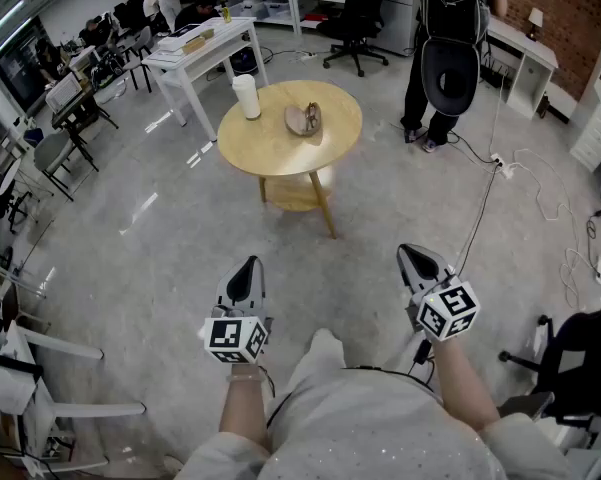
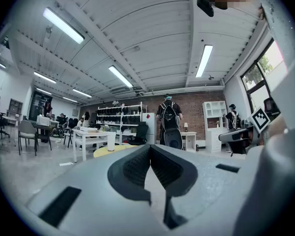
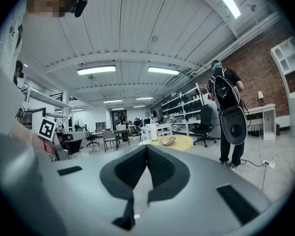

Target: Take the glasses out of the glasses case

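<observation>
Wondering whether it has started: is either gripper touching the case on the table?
No, both the left gripper and right gripper hang over the floor, apart from the table bearing the case.

You wear a pale grey top (image 1: pixel 380 423) flecked with tiny light specks. The left gripper (image 1: pixel 248 265) and the right gripper (image 1: pixel 412 254) each have a smooth, light grey shell that narrows to a dark tip. Each carries a white cube printed with black square markers: the left cube (image 1: pixel 236 338) and the right cube (image 1: pixel 448 310). Seen close, the left fingers (image 2: pixel 133 167) and the right fingers (image 3: pixel 129 169) are black and finely ribbed. Dark rectangular slots (image 2: pixel 59 206) are cut into the grey shell beside them.
</observation>
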Demonstrator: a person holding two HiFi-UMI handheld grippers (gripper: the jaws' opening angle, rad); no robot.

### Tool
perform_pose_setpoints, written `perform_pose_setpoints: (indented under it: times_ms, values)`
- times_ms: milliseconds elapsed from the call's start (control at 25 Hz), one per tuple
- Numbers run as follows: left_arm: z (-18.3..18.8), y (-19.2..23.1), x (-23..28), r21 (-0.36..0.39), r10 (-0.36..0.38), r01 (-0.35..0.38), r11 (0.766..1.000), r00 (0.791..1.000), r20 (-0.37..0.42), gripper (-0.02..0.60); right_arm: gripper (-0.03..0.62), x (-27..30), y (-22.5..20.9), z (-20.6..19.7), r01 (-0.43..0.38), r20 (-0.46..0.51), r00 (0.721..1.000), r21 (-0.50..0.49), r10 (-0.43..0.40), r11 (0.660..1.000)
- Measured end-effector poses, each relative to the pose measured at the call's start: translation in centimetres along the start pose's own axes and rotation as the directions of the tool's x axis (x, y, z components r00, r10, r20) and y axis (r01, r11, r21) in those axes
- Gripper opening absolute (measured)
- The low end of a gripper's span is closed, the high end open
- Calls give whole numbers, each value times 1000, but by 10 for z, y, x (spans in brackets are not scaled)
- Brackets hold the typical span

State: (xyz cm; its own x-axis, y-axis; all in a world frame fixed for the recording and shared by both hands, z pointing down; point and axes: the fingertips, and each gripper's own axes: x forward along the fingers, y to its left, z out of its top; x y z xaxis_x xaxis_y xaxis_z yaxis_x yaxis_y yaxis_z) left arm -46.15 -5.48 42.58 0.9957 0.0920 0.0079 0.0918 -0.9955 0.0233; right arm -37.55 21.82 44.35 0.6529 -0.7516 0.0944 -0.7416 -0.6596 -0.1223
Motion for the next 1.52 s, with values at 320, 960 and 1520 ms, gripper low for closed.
perform_pose_setpoints:
  times_ms: [320,960,1520]
  values:
    - [1,-12,9,-6,2,-2,1000,1000,-2,5,6,-1,-16,0,-8,-6,1000,5,8,1000]
    - [1,8,72,-22,13,-13,1000,1000,-3,5,6,51,-52,12,-40,0,999,16,40,999]
    - [-8,43,162,-49,4,-6,999,999,-53,5,6,132,-98,11,-34,-52,998,48,36,998]
